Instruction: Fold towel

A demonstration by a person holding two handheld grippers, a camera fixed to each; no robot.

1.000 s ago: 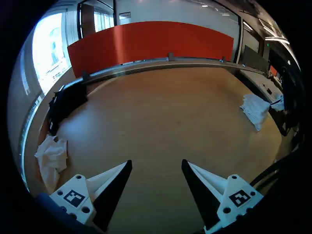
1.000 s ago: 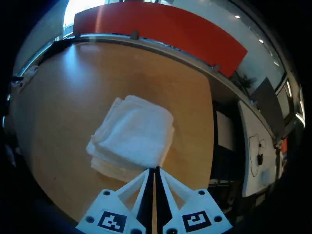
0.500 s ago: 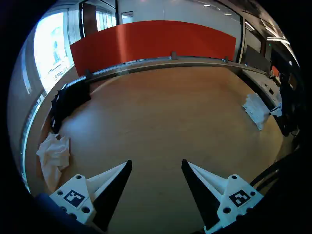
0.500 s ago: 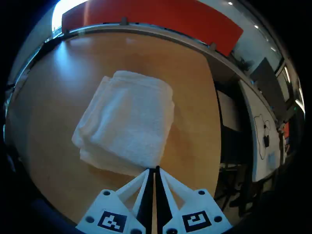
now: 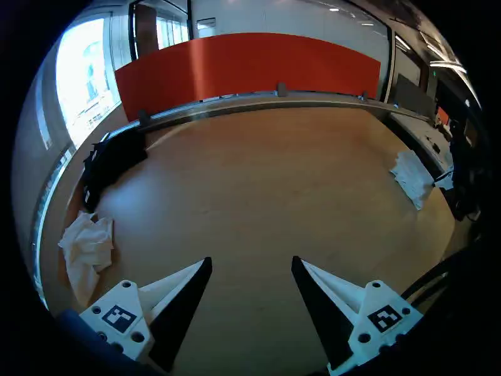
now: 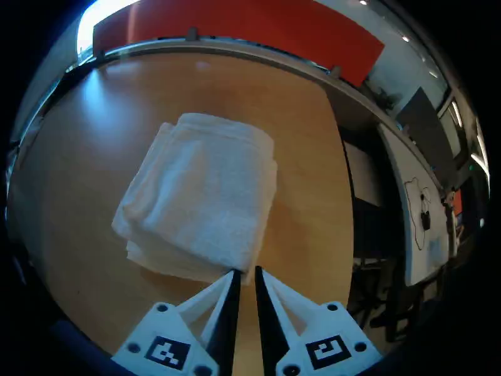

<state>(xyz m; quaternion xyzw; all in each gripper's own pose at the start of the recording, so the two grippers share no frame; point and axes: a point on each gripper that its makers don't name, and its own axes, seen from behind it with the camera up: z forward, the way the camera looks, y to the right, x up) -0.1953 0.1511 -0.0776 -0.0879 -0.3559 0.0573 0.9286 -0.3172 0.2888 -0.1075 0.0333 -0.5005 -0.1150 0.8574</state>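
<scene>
Well, my right gripper (image 6: 242, 273) sits at the near edge of the towel (image 6: 200, 200), its jaws parted by only a narrow slit; I see the wood of the table (image 6: 81, 156) through the gap, and nothing is pinched between them. The towel is folded into a thick white stack lying flat on the table, its long axis running from near to far and leaning a little to the right at the far end. The rounded fold faces away from me, and the layered edges show along the left and near sides. In the left gripper view, my left gripper (image 5: 250, 260) is spread wide over bare wood and holds nothing. From there the towel (image 5: 413, 178) lies far off to the right, close to the table's right edge. A crumpled white cloth (image 5: 84, 250) lies at the left edge, a black bundle (image 5: 113, 163) beyond it, and a red panel (image 5: 250, 62) stands behind the table's far edge.
</scene>
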